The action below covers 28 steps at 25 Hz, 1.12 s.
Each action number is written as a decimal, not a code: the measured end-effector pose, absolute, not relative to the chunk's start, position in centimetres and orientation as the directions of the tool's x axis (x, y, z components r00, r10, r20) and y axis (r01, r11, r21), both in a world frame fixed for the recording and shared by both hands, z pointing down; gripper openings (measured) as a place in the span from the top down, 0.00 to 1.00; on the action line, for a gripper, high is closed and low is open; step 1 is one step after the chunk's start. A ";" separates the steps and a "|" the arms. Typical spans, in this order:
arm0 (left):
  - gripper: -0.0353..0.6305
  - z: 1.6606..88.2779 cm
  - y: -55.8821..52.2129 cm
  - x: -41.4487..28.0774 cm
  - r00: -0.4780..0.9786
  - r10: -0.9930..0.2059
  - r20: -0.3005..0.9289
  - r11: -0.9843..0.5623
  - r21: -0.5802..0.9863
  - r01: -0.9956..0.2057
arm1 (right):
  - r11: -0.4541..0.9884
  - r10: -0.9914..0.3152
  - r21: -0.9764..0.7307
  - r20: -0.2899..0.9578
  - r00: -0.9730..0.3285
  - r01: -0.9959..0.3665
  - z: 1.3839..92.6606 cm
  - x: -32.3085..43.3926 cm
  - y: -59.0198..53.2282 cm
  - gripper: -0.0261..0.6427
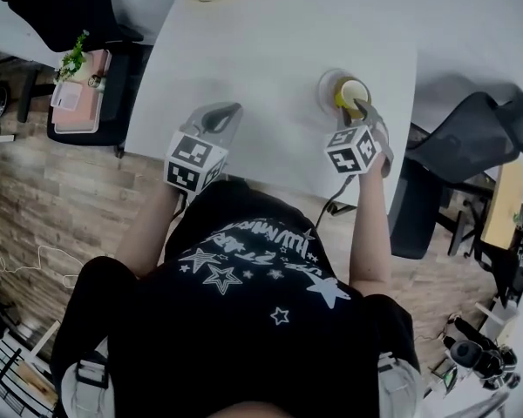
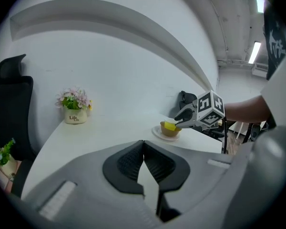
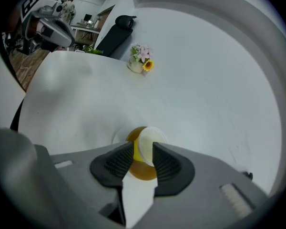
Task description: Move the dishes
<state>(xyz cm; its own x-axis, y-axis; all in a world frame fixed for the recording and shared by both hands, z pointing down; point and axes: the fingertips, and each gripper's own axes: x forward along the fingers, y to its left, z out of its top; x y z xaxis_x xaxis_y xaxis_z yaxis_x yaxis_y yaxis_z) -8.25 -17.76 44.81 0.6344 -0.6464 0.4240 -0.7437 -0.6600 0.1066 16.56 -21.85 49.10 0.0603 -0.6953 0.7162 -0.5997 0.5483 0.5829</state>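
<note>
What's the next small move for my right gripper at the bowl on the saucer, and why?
Probably lower the right gripper slightly and close on the amber bowl at its rim. Its jaws stand apart just over the bowl, not pressing it, and the bowl sits on its white saucer. The left gripper is shut, empty and off to the side.

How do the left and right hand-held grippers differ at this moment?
The left hand-held gripper has its jaws shut with nothing between them; the right hand-held gripper has its jaws apart over the amber bowl. The left is well away from the bowl; the right is right at it. Both are over the same white table.
</note>
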 end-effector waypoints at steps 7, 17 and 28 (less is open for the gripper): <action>0.93 45.8 -19.8 -8.9 0.654 -0.620 0.433 -0.676 0.128 -0.726 | 0.618 -0.606 0.559 0.787 0.118 -0.552 51.1 16.5 -22.6 0.86; 0.93 46.3 -21.4 -7.8 0.684 -0.594 0.423 -0.695 0.159 -0.702 | 0.575 -0.629 0.552 0.770 0.104 -0.603 47.1 16.1 -23.1 0.91; 0.93 46.6 -22.9 -7.4 0.681 -0.605 0.412 -0.677 0.183 -0.713 | 0.594 -0.675 0.551 0.738 0.010 -0.586 44.5 13.4 -28.8 0.91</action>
